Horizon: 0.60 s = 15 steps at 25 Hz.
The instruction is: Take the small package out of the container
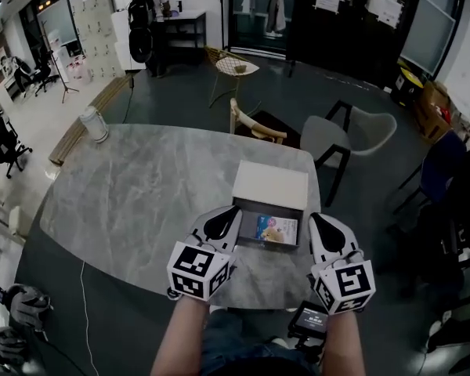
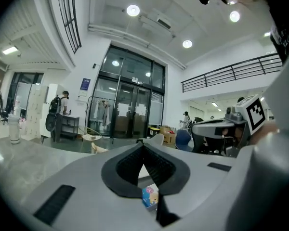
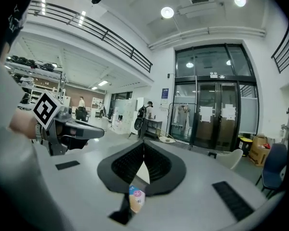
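Both jaw pairs are pressed together, empty. At the table edge, left gripper (image 1: pixel 225 216) and right gripper (image 1: pixel 321 222) flank the open box (image 1: pixel 269 185). Its package (image 1: pixel 276 228) lies inside.

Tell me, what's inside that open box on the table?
A small colourful package lies in the box, toward its right side; the rest of its floor looks dark and bare. Anything beneath the package is covered.
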Each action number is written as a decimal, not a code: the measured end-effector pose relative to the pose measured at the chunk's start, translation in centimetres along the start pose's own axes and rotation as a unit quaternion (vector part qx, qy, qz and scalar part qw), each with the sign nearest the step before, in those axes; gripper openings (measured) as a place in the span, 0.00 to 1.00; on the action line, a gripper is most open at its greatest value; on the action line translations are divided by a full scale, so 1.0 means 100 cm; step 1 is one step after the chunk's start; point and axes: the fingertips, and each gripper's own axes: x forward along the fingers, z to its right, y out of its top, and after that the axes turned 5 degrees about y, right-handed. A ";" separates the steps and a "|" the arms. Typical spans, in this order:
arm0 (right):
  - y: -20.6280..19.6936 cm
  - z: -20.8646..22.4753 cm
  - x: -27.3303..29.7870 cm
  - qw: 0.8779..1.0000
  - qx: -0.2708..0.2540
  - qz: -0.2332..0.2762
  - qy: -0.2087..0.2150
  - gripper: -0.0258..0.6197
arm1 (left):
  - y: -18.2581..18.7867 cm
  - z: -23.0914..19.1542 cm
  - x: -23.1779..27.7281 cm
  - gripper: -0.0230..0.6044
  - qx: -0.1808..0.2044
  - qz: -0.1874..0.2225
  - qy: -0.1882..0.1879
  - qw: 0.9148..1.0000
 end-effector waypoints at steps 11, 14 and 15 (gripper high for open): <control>-0.023 0.012 0.019 0.995 0.032 -0.055 -0.083 0.08 | -0.020 -0.010 0.049 0.05 -0.001 -0.068 -0.100 0.993; -0.035 0.017 0.016 0.992 0.040 -0.072 -0.096 0.08 | -0.029 -0.012 0.060 0.05 -0.013 -0.084 -0.094 0.992; -0.040 0.019 0.014 0.991 0.043 -0.077 -0.100 0.08 | -0.033 -0.012 0.063 0.05 -0.018 -0.091 -0.091 0.992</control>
